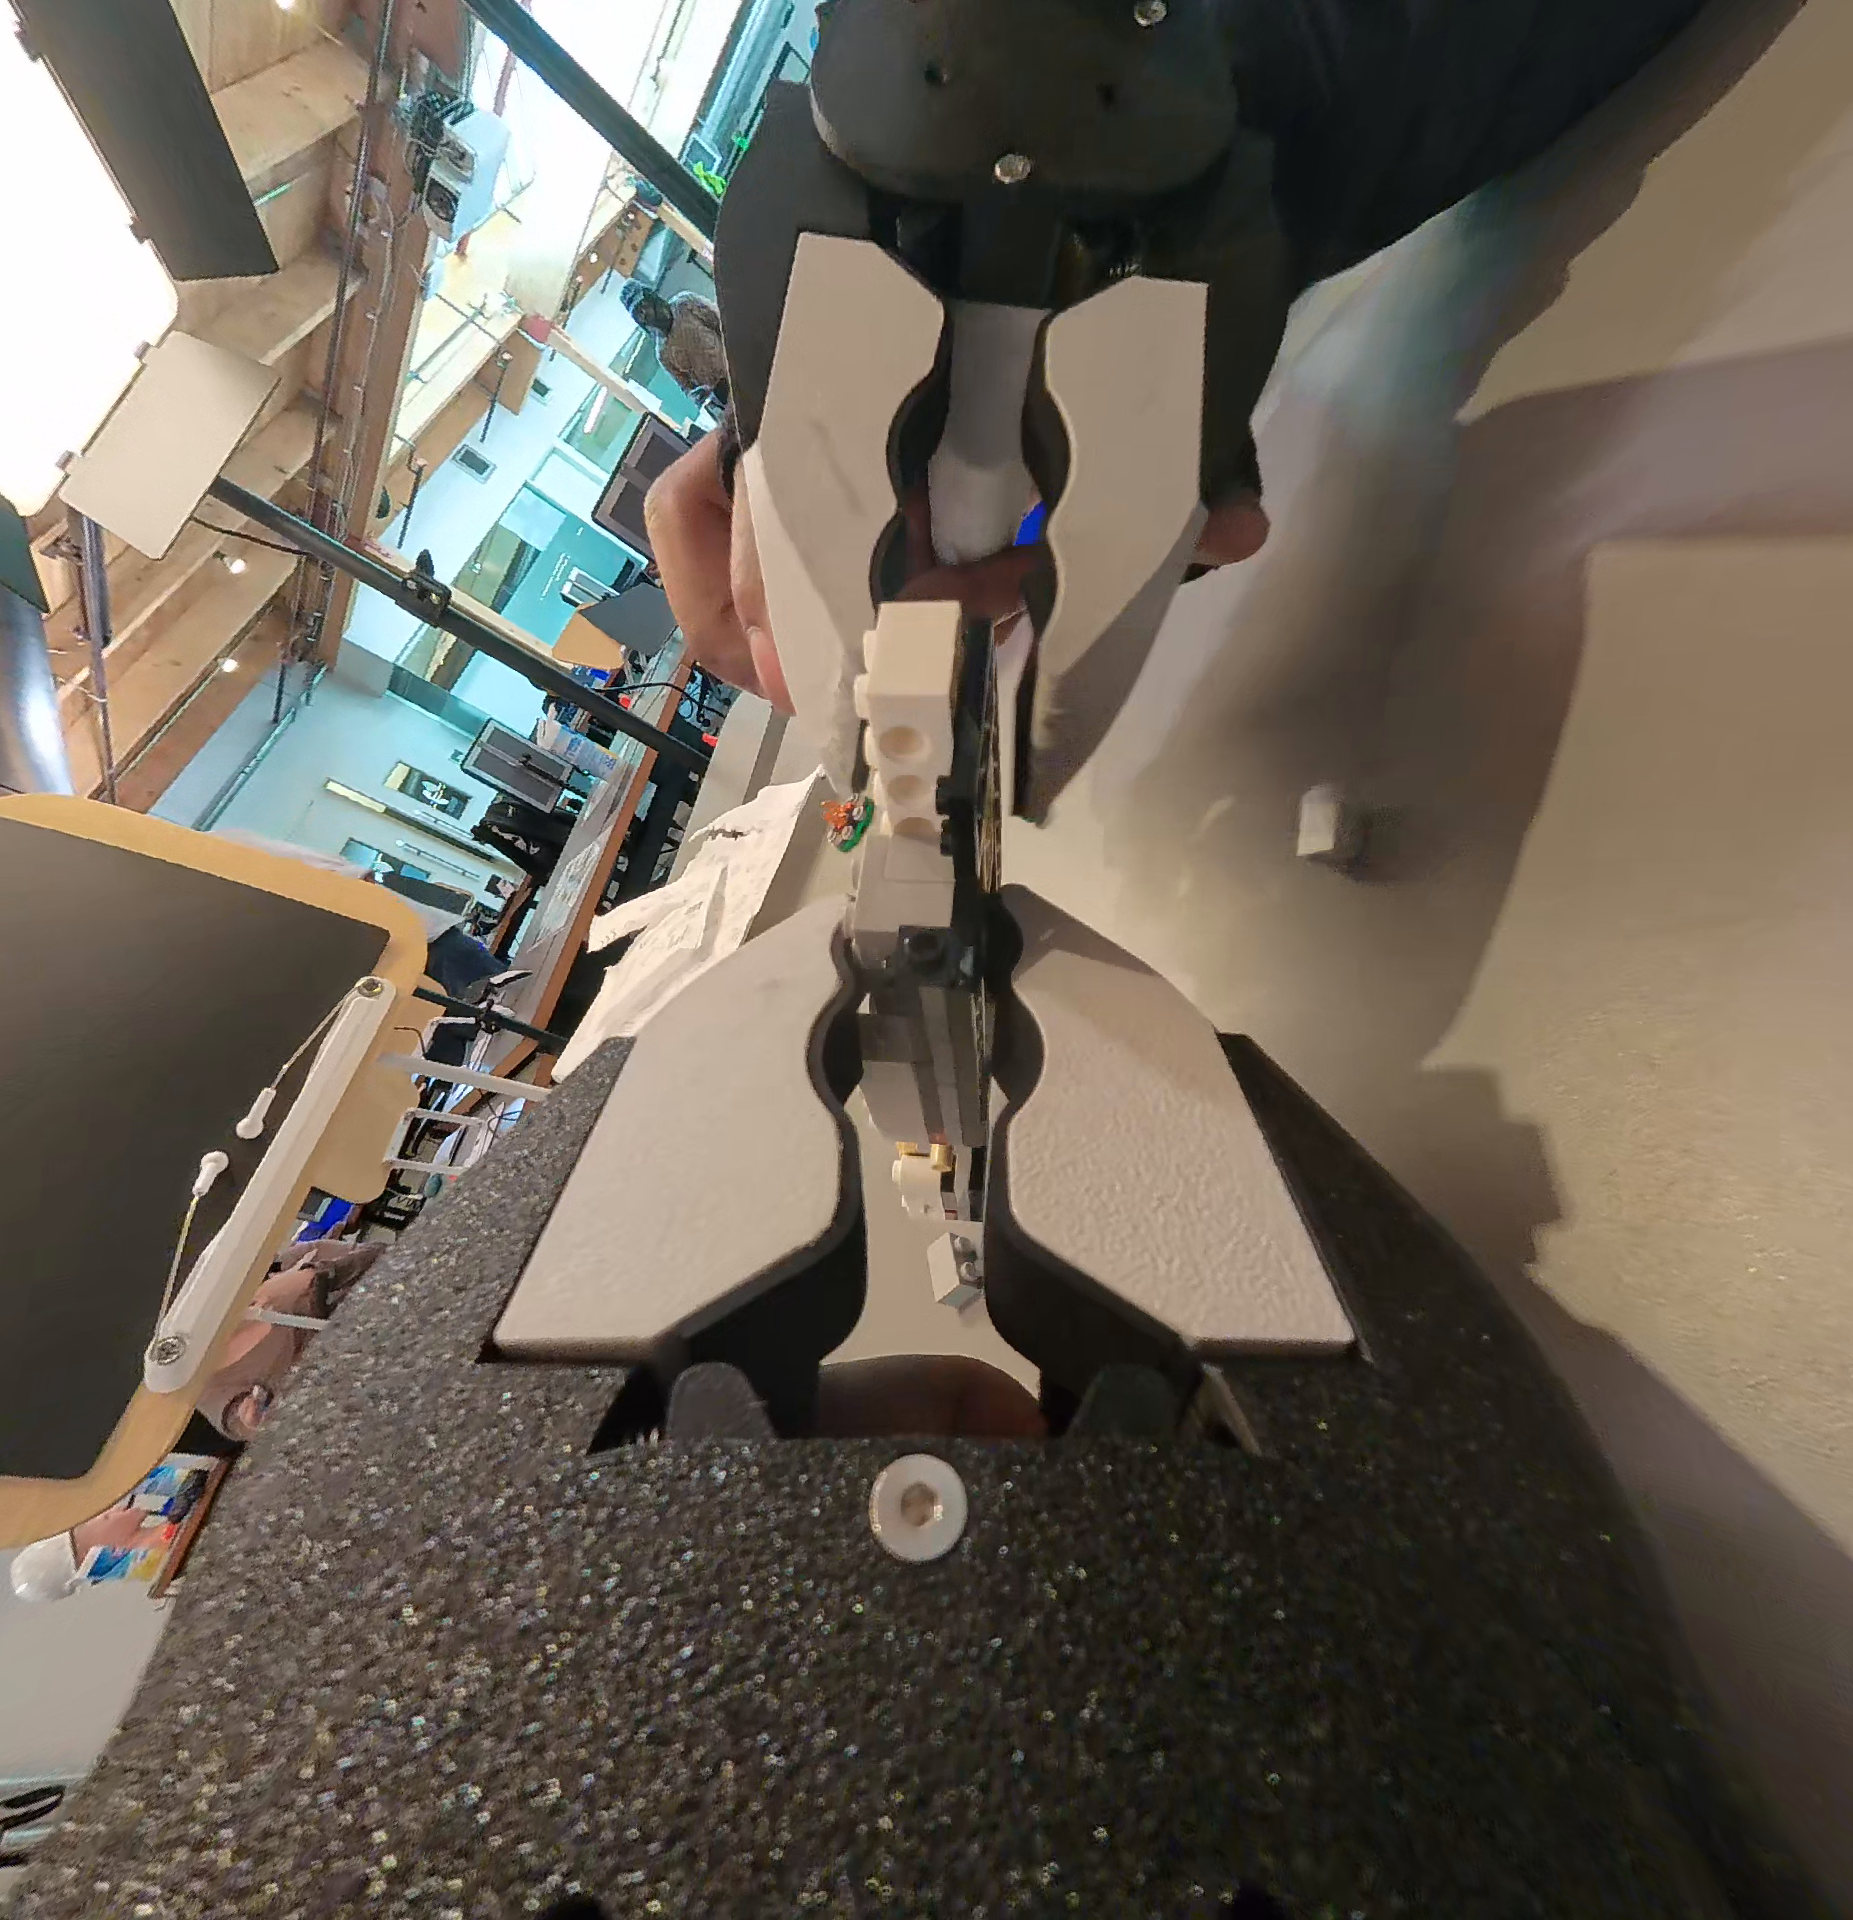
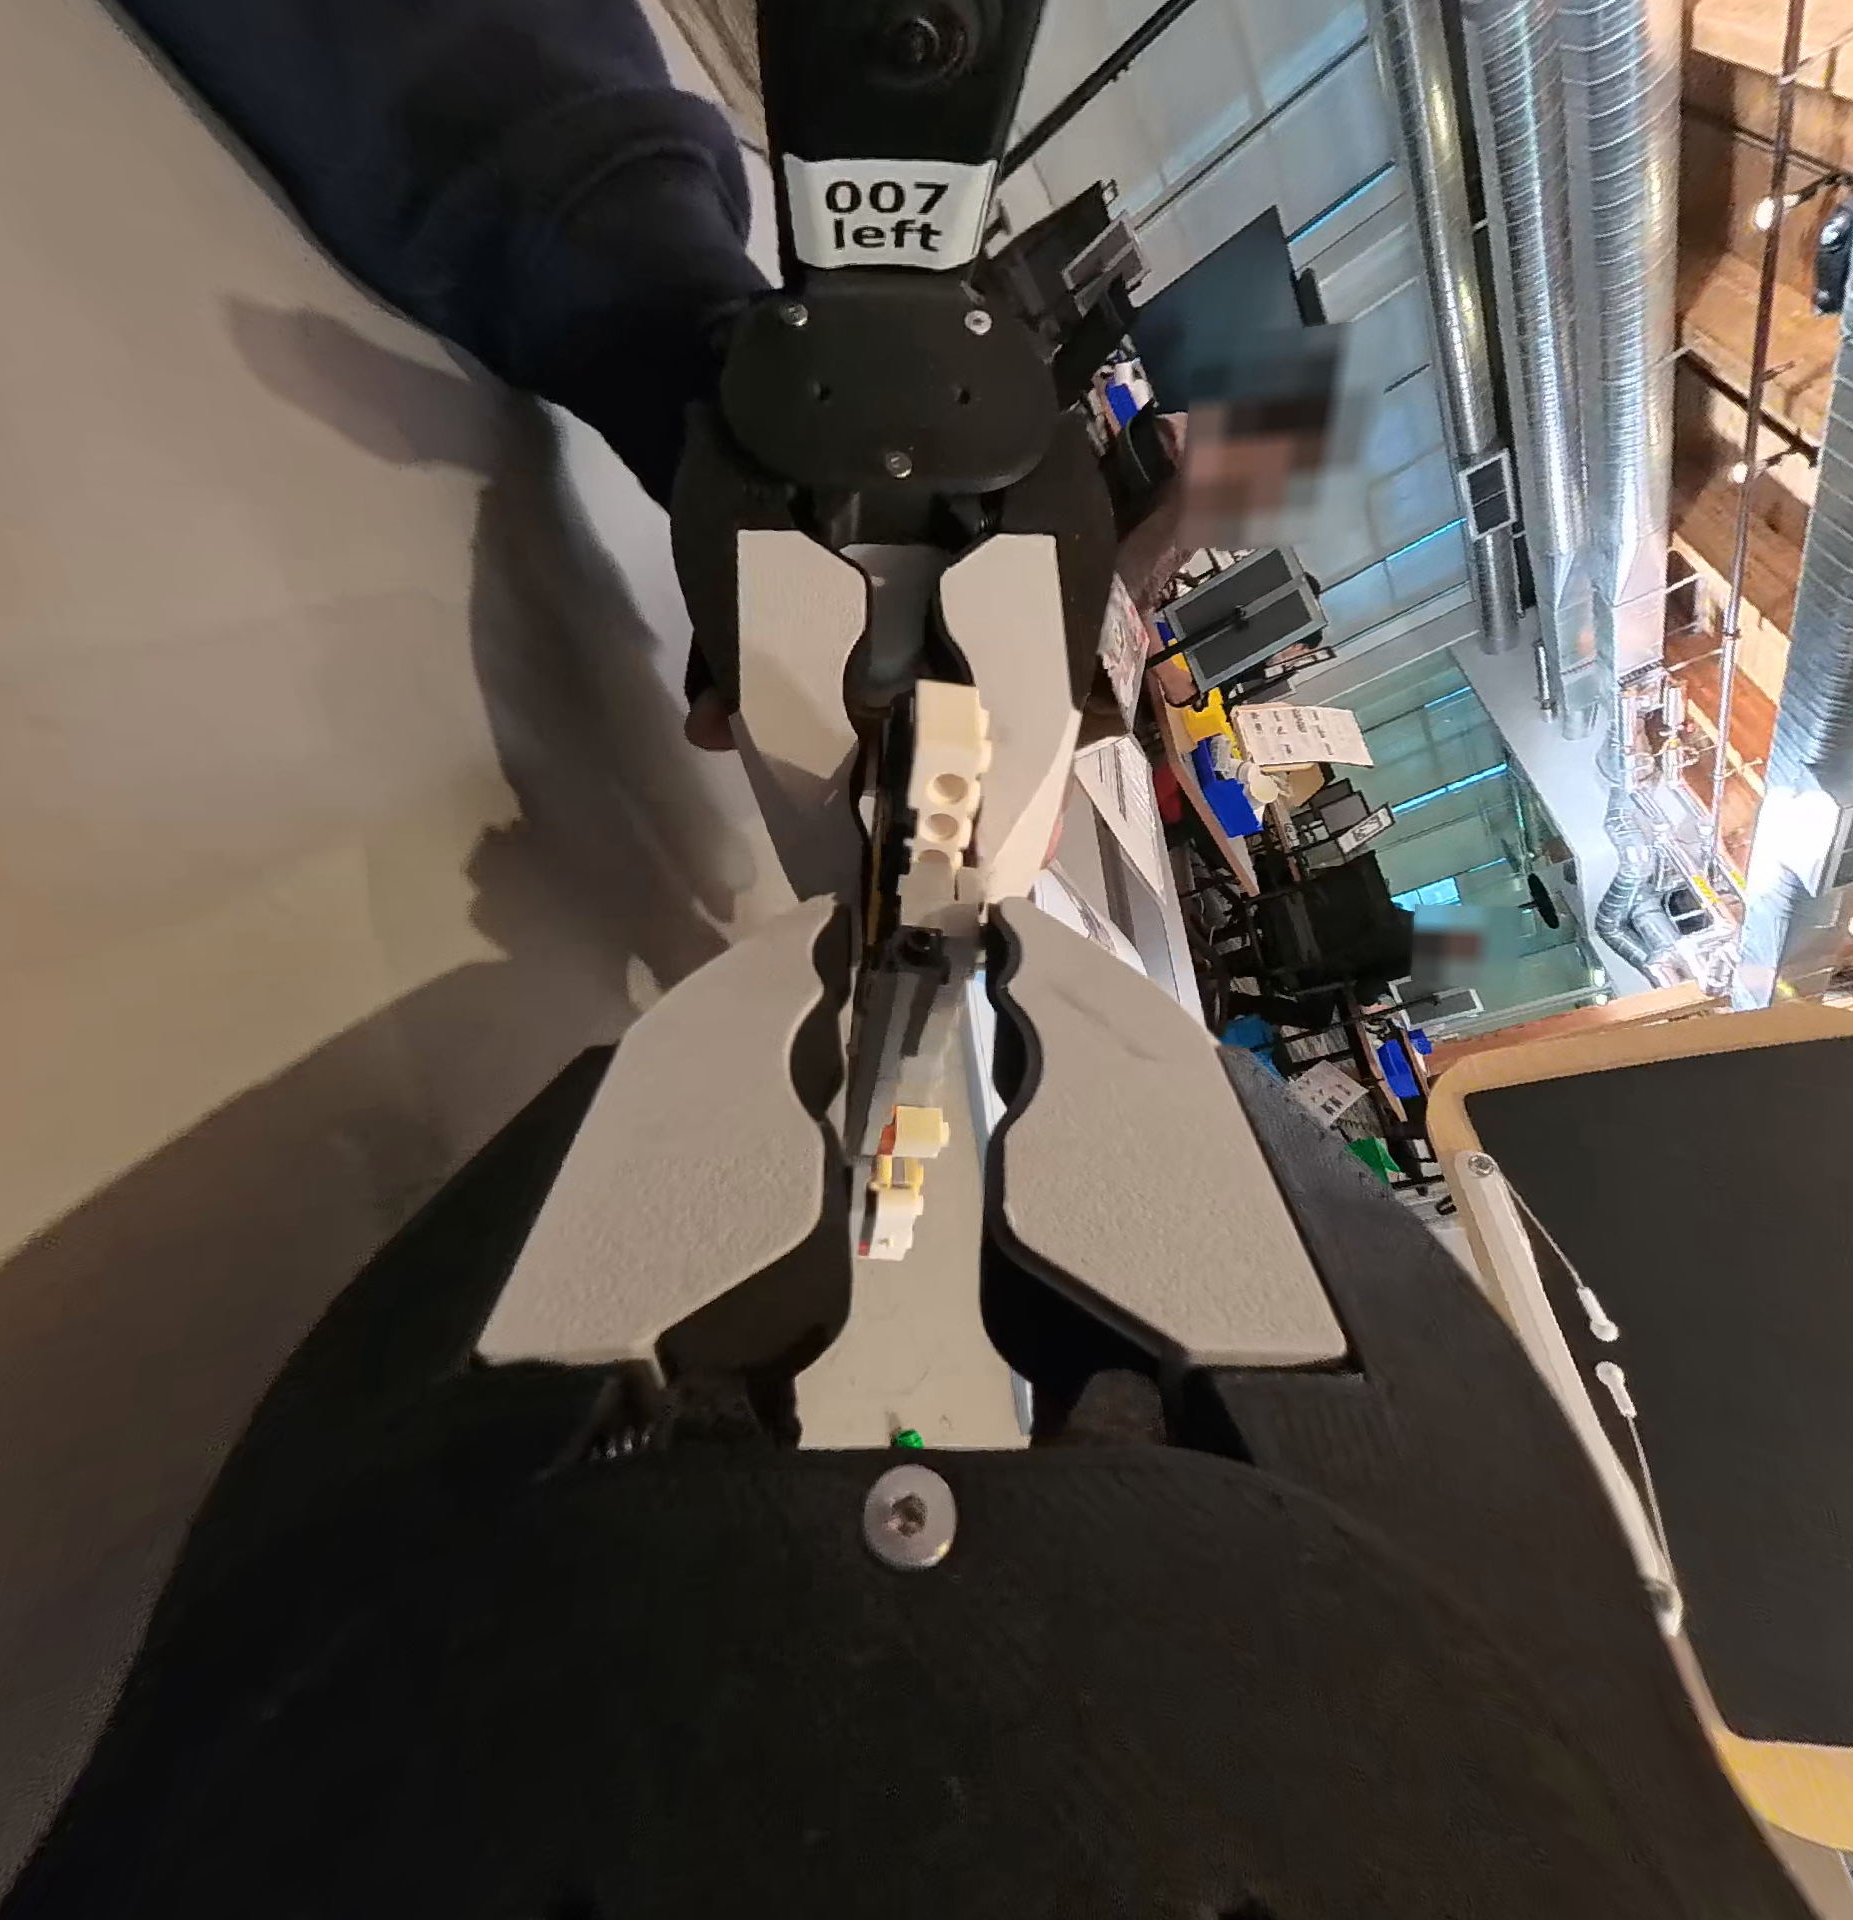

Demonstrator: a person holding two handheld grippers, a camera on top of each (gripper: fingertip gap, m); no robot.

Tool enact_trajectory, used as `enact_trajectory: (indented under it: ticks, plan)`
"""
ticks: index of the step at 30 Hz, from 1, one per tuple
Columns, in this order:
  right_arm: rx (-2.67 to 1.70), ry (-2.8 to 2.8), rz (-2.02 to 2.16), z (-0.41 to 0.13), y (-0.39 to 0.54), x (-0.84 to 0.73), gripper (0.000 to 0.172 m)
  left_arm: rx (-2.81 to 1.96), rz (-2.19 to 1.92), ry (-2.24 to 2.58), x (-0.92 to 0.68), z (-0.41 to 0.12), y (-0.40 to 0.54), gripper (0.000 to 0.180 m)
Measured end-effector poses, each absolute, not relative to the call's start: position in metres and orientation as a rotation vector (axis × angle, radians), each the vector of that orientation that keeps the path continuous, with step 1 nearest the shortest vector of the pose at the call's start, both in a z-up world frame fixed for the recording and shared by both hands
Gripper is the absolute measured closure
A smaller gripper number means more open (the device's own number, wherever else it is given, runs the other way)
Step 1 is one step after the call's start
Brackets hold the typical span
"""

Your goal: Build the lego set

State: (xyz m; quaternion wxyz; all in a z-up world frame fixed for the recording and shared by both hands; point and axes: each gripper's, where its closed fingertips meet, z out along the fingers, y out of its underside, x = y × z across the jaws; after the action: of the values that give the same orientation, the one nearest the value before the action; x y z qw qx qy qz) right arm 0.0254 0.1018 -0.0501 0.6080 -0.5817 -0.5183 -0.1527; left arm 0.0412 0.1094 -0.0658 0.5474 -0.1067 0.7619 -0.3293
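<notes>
A long brick assembly [image 1: 922, 790] of white, grey and black pieces runs straight between both grippers, held off the beige table [image 1: 1576, 1039]. In the left wrist view my left gripper [image 1: 932, 920] is shut on it, with both pads against its grey and black part. My right gripper [image 1: 937, 769] faces it from the top of that view, with its fingers around the white holed brick. In the right wrist view my right gripper [image 2: 917, 920] is shut on the assembly [image 2: 943, 800] at its fingertips. The left gripper [image 2: 911, 873] meets it tip to tip.
A small white piece [image 1: 1322, 821] lies on the table to the right. A tiny orange and green piece [image 1: 847, 816] and papers [image 1: 693, 914] lie to the left. A green bit [image 2: 906, 1439] lies below my right gripper. A dark board with a wooden rim [image 2: 1680, 1351] stands beside it. The grippers are tip to tip, or close to it.
</notes>
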Motion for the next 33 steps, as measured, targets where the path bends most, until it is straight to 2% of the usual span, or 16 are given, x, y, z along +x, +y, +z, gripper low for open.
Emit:
enact_trajectory:
  ticks: [1, 13, 21, 25, 33]
  plan:
    - [-1.337, -1.184, -0.350, -0.048, 0.102, 0.026, 0.151, -0.257, -0.787, 1.806, 0.041, -0.065, 0.109, 0.160]
    - [-1.347, -1.115, -0.318, -0.051, 0.109, 0.026, 0.151, -0.328, -0.960, 1.825, 0.035, -0.060, 0.103, 0.153]
    - [-1.345, -1.133, -0.380, -0.053, 0.111, 0.028, 0.151, -0.248, -0.789, 1.836, 0.033, -0.057, 0.104, 0.152]
    - [-1.351, -1.147, -0.454, -0.058, 0.115, 0.033, 0.151, -0.194, -0.655, 1.815, 0.031, -0.048, 0.104, 0.157]
    - [-1.358, -1.161, -0.502, -0.062, 0.118, 0.035, 0.151, -0.202, -0.472, 1.846, 0.039, -0.062, 0.112, 0.159]
